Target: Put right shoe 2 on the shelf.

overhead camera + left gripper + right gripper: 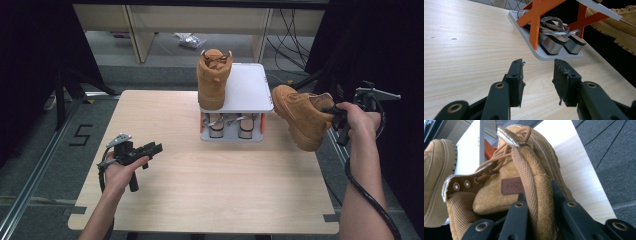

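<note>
Right gripper (336, 116) clamps the collar of a tan boot (301, 116) held beside the rack (250, 90); left gripper (150, 148) rests on the table (210, 185), jaws wide, empty.

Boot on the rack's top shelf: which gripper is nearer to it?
Right. The right gripper holds the other boot just beside the rack; the left gripper hovers open over the table, farther away.

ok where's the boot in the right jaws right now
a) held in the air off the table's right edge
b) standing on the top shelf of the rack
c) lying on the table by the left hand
a, the right gripper clamps the collar of the boot, which hangs tilted beside the rack, touching neither shelf nor table.
</note>
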